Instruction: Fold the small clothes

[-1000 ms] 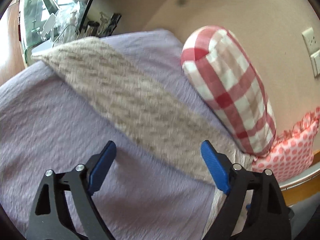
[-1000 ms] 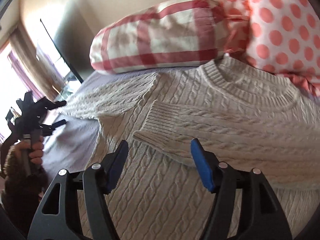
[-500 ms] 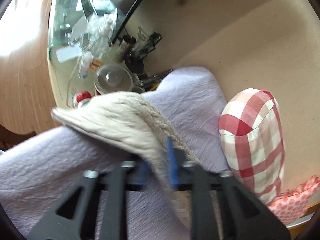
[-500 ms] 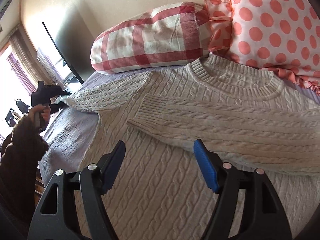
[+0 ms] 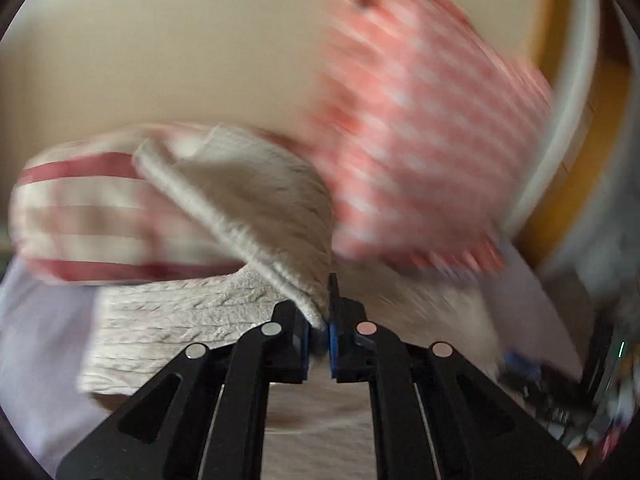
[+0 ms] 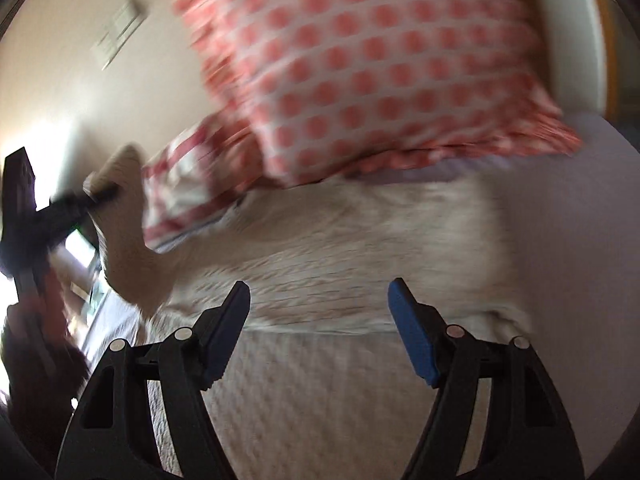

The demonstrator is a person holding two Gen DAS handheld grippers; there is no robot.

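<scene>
A: Cream knit, that is the sweater (image 6: 328, 240). It lies flat on the lilac bedcover (image 6: 572, 240), its upper part near the two pillows.

B: And the sleeve (image 5: 256, 208)?

A: The left gripper (image 5: 319, 330) holds it. In the left wrist view the blue pads are pressed together on the edge of the sleeve, and the sleeve stands up from the jaws, lifted above the sweater body, with its ribbed cuff on top. Behind it is the checked pillow (image 5: 92, 216), and the dotted pillow (image 5: 424, 132) is to the right, both much blurred.

B: Can the right camera see this too?

A: Yes, at its left edge. There the left gripper (image 6: 96, 196) is a dark blurred shape, and the sleeve (image 6: 124, 232) hangs from it down to the sweater. The sleeve is in the air, in front of the checked pillow (image 6: 184, 200).

B: What about the right gripper (image 6: 320, 316)?

A: Its jaws are wide apart and hold nothing. It is above the lower part of the sweater, and I cannot tell if it touches the knit. Between the fingers I see a fold line across the sweater, but the picture is too blurred to say more.

B: And the dotted pillow (image 6: 372, 68)?

A: It leans against the wall at the head of the bed, its lower edge just above the sweater's upper edge. On the wall (image 6: 52, 92) to the left there is a switch plate (image 6: 118, 36)
</scene>
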